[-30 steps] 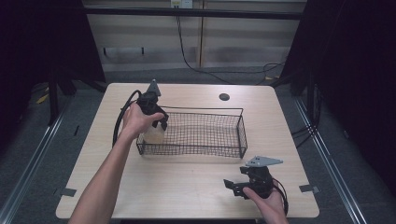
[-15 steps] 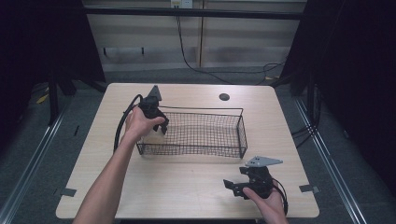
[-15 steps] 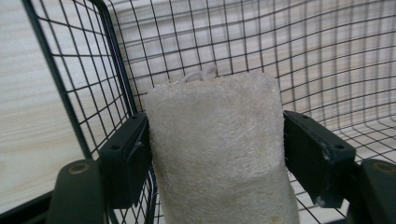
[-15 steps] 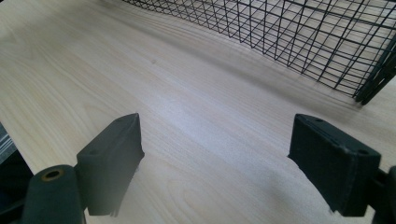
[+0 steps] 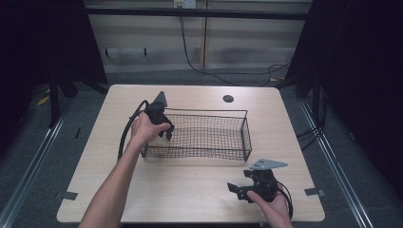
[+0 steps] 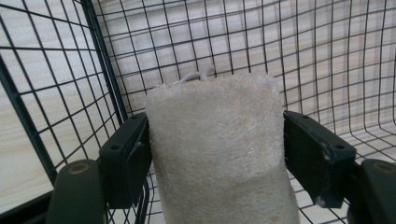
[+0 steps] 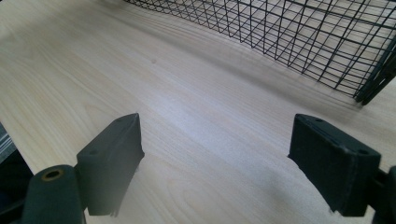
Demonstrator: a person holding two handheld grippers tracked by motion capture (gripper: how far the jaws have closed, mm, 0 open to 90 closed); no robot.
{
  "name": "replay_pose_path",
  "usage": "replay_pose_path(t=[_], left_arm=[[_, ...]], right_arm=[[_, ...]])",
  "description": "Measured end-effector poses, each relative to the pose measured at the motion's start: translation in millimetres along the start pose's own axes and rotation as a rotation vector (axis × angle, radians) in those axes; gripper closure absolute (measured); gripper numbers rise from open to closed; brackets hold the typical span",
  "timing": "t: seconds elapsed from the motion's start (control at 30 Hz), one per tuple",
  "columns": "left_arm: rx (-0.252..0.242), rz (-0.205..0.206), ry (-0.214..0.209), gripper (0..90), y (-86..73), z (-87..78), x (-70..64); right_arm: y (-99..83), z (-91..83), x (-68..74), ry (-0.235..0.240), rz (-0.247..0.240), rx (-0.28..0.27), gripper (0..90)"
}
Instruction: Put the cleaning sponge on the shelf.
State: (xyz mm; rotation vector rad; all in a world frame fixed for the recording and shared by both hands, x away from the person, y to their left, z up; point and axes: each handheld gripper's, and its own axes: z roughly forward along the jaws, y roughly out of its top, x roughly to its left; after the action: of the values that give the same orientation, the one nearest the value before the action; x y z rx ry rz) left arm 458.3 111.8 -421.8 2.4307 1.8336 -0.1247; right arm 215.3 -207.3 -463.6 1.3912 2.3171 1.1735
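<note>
A cream loofah sponge (image 6: 219,144) stands upright between the two black jaws of my left gripper (image 6: 217,158), which is shut on it. This gripper (image 5: 165,131) reaches down into the left end of a black wire basket (image 5: 209,111) at the table's middle; in the high view the hand hides the sponge. The basket's corner post and mesh (image 6: 105,70) stand close behind the sponge. My right gripper (image 5: 236,190) lies low over the wood near the front right of the table, jaws wide apart and nothing between them (image 7: 219,154). The basket's near corner (image 7: 369,88) is beyond it.
The light wooden table (image 5: 190,190) has a small dark round grommet (image 5: 228,99) at the back. A black cable (image 5: 124,135) loops from the left gripper beside the basket. Dark curtains flank the table on both sides.
The left gripper has gone lower into the basket's left end with the sponge, which showed pale under the hand a second ago. The right gripper has stayed put.
</note>
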Motion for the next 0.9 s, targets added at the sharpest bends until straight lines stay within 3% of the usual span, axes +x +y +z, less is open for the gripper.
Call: replay_pose_path(t=[0.3,0.57,0.9], left_arm=[[0.027,-0.002,0.01,27.5,-0.3,5.6,1.6],[0.023,-0.029,0.02,27.3,0.0,11.0,4.1],[0.018,-0.029,0.02,27.4,1.5,13.8,3.6]], right_arm=[[-0.1,0.0,-0.1,-0.001,-0.001,0.0,16.6],[-0.2,-0.5,-0.5,-0.002,-0.001,-0.001,16.6],[-0.3,-0.4,-0.4,-0.001,-0.001,-0.001,16.6]])
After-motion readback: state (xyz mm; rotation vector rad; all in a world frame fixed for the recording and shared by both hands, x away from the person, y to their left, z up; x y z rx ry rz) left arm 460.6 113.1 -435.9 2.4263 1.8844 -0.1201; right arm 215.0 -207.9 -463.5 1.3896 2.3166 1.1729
